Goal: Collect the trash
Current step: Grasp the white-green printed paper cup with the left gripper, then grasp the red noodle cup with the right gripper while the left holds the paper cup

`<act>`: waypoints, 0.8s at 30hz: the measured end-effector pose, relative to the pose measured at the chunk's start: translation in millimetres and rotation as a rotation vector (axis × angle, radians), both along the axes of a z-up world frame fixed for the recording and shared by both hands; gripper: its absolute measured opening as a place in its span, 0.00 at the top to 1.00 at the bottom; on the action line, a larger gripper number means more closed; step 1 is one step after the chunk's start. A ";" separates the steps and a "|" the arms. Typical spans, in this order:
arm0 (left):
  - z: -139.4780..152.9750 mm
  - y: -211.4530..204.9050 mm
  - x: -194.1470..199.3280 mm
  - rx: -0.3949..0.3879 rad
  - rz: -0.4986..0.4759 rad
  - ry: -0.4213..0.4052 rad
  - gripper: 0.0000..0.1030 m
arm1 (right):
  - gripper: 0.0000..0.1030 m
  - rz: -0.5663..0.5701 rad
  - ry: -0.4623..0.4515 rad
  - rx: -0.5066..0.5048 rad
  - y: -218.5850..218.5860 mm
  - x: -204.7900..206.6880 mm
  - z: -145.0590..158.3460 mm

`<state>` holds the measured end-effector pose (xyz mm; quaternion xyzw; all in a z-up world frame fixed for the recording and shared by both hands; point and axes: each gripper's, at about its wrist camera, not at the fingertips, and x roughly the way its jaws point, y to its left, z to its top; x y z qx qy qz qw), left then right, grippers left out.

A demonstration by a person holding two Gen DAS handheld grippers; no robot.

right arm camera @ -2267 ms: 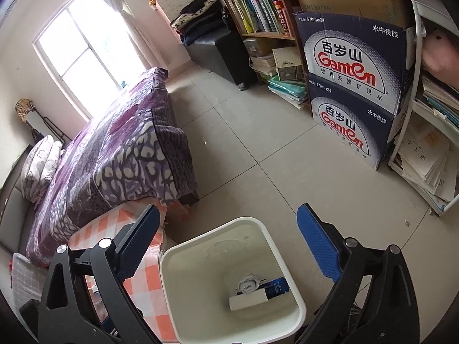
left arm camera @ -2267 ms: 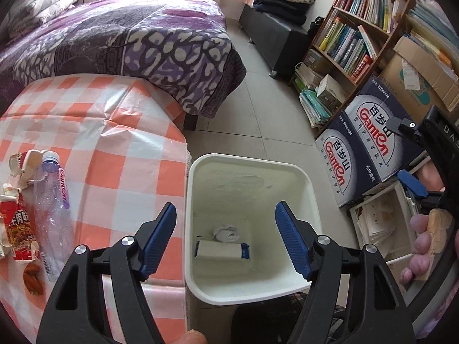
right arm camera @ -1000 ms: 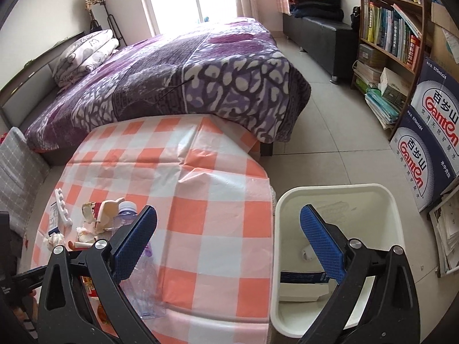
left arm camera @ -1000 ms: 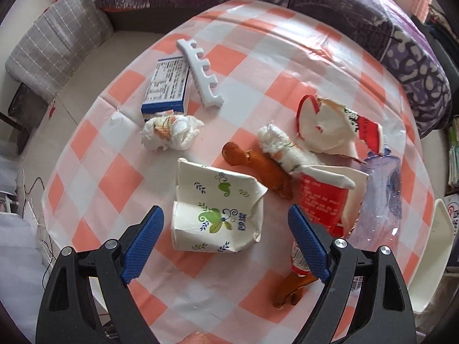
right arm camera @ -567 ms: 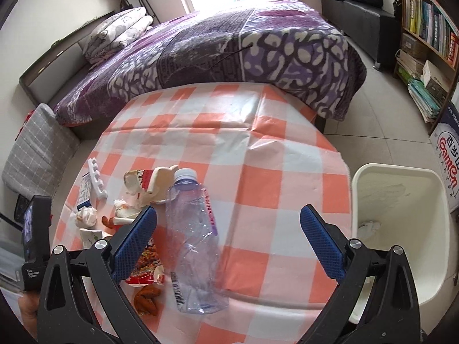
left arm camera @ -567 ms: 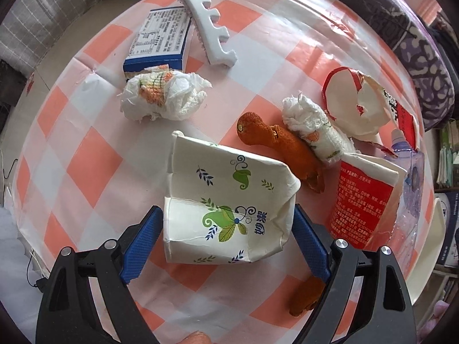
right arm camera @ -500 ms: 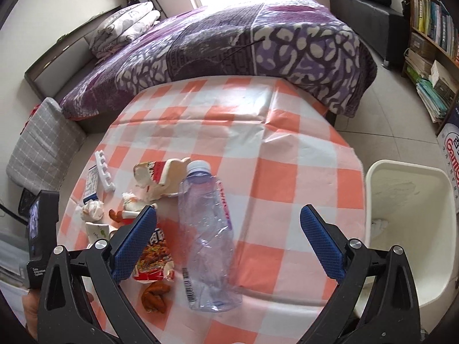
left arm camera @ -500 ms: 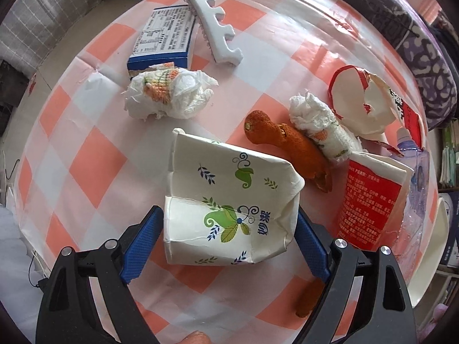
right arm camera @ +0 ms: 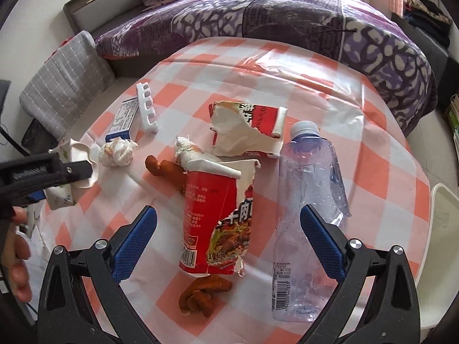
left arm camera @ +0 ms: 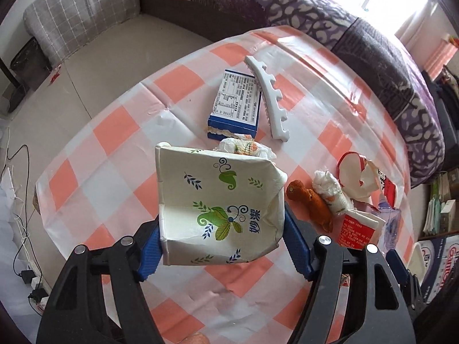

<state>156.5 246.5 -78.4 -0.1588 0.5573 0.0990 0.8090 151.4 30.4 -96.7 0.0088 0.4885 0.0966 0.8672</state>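
Since a second ago the left tool [left arm camera: 222, 246] has closed its jaws in onto the crushed paper cup [left arm camera: 219, 209], which it now pinches between its blue pads and holds raised off the checkered bench [left arm camera: 114, 132], with the blue box [left arm camera: 236, 106], white comb-like strip [left arm camera: 268, 97] and crumpled tissue [left arm camera: 243, 147] lying beyond it. In the right wrist view, the right tool [right arm camera: 228, 242] has swung from the white bin [right arm camera: 439, 246] over to the bench and hangs wide open, holding nothing, its jaws either side of the torn red noodle cup [right arm camera: 213, 220], with the flattened plastic bottle [right arm camera: 307, 200] just beside the right jaw.
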 end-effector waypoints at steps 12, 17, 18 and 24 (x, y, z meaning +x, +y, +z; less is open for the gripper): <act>6.3 10.9 1.3 0.010 0.019 -0.014 0.31 | 0.52 0.012 0.119 0.011 18.6 12.3 -33.7; 9.2 9.1 0.0 0.028 0.018 -0.031 0.31 | 0.54 -0.018 0.076 0.099 5.9 12.3 -20.2; 10.3 8.8 -0.3 0.029 0.018 -0.038 0.31 | 0.54 -0.020 0.060 0.112 4.5 11.5 -15.9; 19.8 1.5 -0.8 0.055 0.014 -0.088 0.31 | 0.54 -0.040 -0.042 0.161 -6.3 6.9 14.7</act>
